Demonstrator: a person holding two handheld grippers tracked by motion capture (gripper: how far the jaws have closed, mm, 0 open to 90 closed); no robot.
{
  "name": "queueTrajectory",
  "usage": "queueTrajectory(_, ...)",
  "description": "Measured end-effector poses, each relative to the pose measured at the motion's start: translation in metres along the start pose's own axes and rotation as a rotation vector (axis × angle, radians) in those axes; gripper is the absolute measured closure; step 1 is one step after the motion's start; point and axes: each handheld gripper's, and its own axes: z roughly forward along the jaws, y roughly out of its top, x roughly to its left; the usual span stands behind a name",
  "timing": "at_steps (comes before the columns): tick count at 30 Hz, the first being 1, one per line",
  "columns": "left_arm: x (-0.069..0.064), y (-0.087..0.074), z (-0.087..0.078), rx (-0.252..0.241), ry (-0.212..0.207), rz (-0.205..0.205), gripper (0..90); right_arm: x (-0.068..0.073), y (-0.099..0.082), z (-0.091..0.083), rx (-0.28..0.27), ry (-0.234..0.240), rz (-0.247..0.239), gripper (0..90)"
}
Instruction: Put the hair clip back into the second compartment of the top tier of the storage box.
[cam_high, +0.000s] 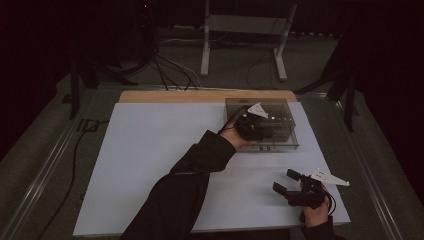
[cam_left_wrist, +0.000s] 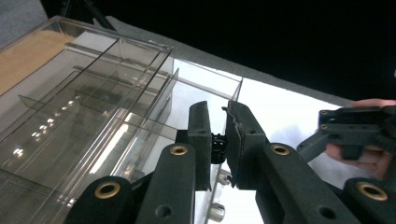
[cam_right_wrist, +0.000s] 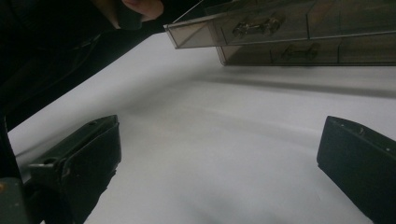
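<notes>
Landmark for all places: the clear plastic drawer box (cam_high: 280, 107) at the far right of the white bench (cam_high: 150, 150).

Left gripper (cam_high: 255, 127): sits at the near front of the drawer box, over its top drawer (cam_right_wrist: 243, 25). In the left gripper view the fingers (cam_left_wrist: 201, 135) are drawn nearly together, with only a narrow slot between the pads. A small dark knob (cam_left_wrist: 217, 145) sits in that slot, pinched from both sides. The knob appears to belong to the drawer front; its exact shape is too dark to make out. Clear dividers (cam_left_wrist: 116, 84) of the box run off to the left of the fingers in that view.

Top drawer: in the right gripper view it projects out past the front of the box, with one corner overhanging the bench. A lower drawer (cam_right_wrist: 299, 51) sits flush beneath it. Both show faint metallic handles.

Right gripper (cam_high: 287, 182): on the near side of the drawer box, well apart from it, low over bare bench. Its fingers (cam_right_wrist: 88, 154) stand spread wide, with nothing between them and nothing touched.

Writing: a small dark mark (cam_high: 265, 148) lies on the front edge of the box base, too small to read. No other label or brand is legible.
</notes>
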Motion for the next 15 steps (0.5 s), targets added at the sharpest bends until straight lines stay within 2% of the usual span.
queueTrajectory(15,0.009,-0.001,0.014,0.049,0.034,-0.026,81.9,0.000,0.000,0.000,-0.003,0.004,0.004,0.0)
